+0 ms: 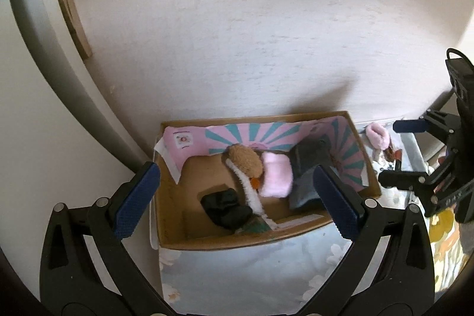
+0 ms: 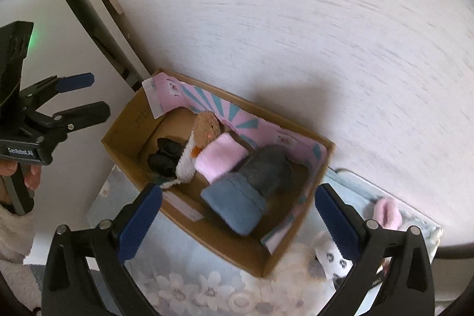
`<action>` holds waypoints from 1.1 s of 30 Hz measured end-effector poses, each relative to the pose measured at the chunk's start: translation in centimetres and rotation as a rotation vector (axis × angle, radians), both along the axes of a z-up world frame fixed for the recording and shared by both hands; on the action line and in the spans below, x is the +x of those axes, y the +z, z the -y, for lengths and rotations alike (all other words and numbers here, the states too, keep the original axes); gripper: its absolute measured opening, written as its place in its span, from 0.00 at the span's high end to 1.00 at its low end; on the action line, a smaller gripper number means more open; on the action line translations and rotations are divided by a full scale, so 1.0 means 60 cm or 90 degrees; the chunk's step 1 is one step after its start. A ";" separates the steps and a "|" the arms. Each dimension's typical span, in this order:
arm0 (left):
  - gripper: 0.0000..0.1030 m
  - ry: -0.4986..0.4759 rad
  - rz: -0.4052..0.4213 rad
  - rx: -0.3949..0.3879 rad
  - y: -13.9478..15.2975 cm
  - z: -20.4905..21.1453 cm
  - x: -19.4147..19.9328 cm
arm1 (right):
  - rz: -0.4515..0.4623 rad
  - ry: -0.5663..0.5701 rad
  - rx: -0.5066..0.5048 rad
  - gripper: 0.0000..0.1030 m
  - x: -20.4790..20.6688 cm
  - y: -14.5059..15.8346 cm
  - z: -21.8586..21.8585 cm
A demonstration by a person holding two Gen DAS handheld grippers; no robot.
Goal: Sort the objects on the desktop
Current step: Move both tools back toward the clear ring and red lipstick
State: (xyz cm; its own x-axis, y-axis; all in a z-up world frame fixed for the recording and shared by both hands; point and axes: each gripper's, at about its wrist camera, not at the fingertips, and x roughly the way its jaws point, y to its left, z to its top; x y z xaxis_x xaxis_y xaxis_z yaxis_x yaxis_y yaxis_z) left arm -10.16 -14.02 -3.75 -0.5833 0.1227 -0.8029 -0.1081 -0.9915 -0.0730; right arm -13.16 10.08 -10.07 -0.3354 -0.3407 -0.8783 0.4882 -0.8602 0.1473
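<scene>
Two open grippers hang over one pale, textured wall (image 1: 266, 34) and a floral-printed light blue cloth surface (image 1: 237, 280) that fills the space below their fingers. Ahead of both tools sits an open brown cardboard box with a pink and teal sunburst lining (image 1: 296, 116), standing on the cloth against the wall.

Inside the box, a folded blue-grey fabric piece (image 2: 237, 205) lies nearest the right gripper (image 2: 238, 219), just ahead of its two blue-padded fingers, with a dark grey felt-like piece (image 2: 269, 165) touching it on the far side. A folded pale pink cloth (image 2: 219, 157) lies beside these, toward that gripper's left finger. Against the pink cloth leans a brown plush toy with a white fuzzy trim and a small orange spot (image 1: 244, 160), and past it, at the box's left end, lies a crumpled black cloth (image 1: 226, 206), directly ahead of the left gripper (image 1: 237, 202).

Both grippers stand spread wide with nothing between the pads; neither touches the box or its contents. The left gripper's fingers frame the box from either side in its own view.

Outside the box, beyond the right gripper's right finger, a small fluffy pink item (image 2: 386, 212) rests on the cloth, and a white item with dark spots (image 2: 334, 259) lies just under that finger. A person's hand in a fuzzy white sleeve (image 2: 17, 176) grips the left tool's handle.
</scene>
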 end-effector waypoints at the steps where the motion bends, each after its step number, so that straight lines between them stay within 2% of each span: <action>1: 0.00 -0.004 -0.004 0.001 0.004 -0.004 0.005 | -0.006 -0.005 0.010 0.00 0.005 0.004 -0.009; 4: 0.00 -0.021 -0.021 0.002 0.019 -0.021 0.019 | -0.001 -0.031 0.051 0.00 0.016 0.015 -0.037; 9: 0.00 -0.044 -0.051 -0.008 0.048 -0.043 0.035 | -0.059 -0.090 0.051 0.00 0.049 0.055 -0.103; 16: 0.00 -0.057 -0.049 0.020 0.075 -0.055 0.050 | -0.084 -0.122 0.051 0.00 0.082 0.095 -0.187; 19: 0.00 -0.072 -0.051 0.010 0.074 -0.082 0.064 | -0.096 -0.135 0.061 0.00 0.096 0.099 -0.225; 26: 0.00 -0.116 -0.052 -0.010 0.041 -0.156 0.110 | -0.100 -0.113 0.065 0.00 0.118 0.081 -0.286; 33: 0.00 -0.160 -0.008 0.019 -0.053 -0.228 0.152 | -0.072 -0.053 0.083 0.00 0.121 0.015 -0.335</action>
